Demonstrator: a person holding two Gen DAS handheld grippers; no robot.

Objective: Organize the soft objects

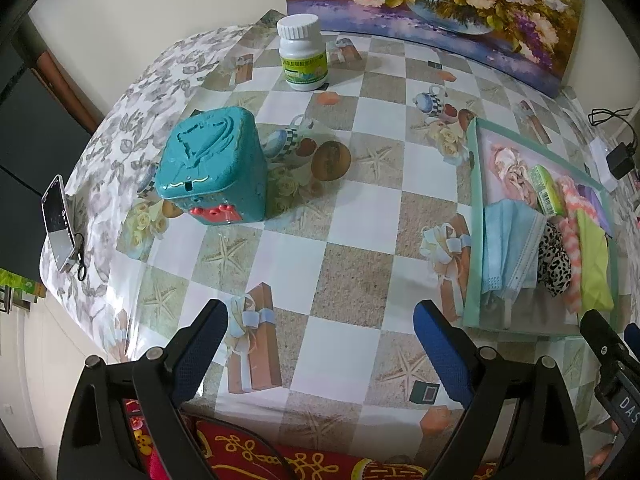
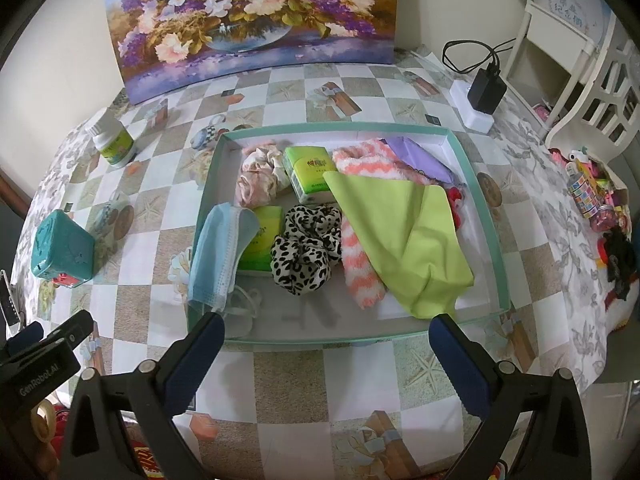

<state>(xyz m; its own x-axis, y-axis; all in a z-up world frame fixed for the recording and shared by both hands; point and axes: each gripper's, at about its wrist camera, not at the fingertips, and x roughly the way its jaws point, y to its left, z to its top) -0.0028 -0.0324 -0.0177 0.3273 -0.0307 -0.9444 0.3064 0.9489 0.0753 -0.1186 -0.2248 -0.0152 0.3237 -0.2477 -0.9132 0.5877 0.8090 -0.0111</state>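
A shallow teal-rimmed tray holds the soft things: a blue face mask draped over its left wall, a leopard scrunchie, a lime cloth, a pink-and-white fuzzy sock, a pale floral scrunchie, a purple cloth and two green tissue packs. My right gripper hovers open just in front of the tray's near wall, empty. My left gripper is open over bare tablecloth, left of the tray.
A teal toy box and a white pill bottle stand on the checked tablecloth. A flower painting leans at the back. A charger on a power strip sits back right; a phone is propped at the left edge.
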